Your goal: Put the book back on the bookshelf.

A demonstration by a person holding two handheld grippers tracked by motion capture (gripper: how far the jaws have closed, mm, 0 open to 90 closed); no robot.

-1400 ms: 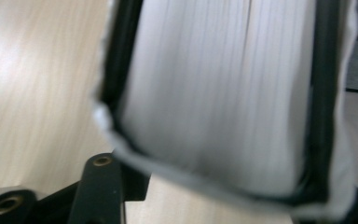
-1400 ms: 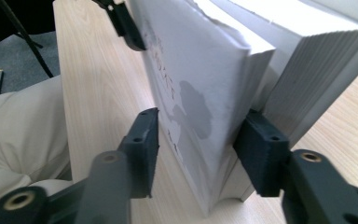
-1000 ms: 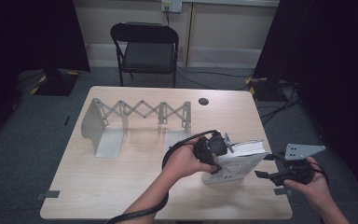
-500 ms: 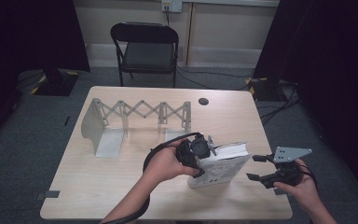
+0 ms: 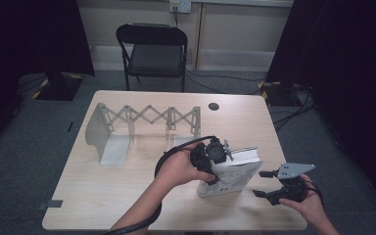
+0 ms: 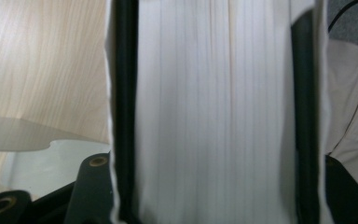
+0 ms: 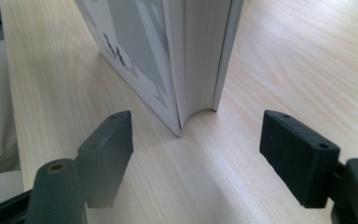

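A thick white book (image 5: 232,174) with a grey-patterned cover stands on its edge on the wooden table (image 5: 103,196), right of centre. My left gripper (image 5: 221,160) grips it from above. In the left gripper view, black fingers (image 6: 123,93) lie against both sides of the pale page block (image 6: 214,112); these jaws have just been opening slightly, with the book still between them. My right gripper (image 5: 260,182) is low by the table's near right edge. Its jaws have been widening, and it is open (image 7: 198,149), with nothing between the pads, facing the book's lower corner (image 7: 200,51).
A grey expanding book rack (image 5: 147,117) with metal end plates (image 5: 115,149) stands at the back left of the table. A small dark disc (image 5: 213,105) lies near the far edge. A black folding chair (image 5: 154,49) is behind the table.
The left hand brought the book a little left and nearer, setting it more upright on the table. The right gripper sank and moved left toward the book.
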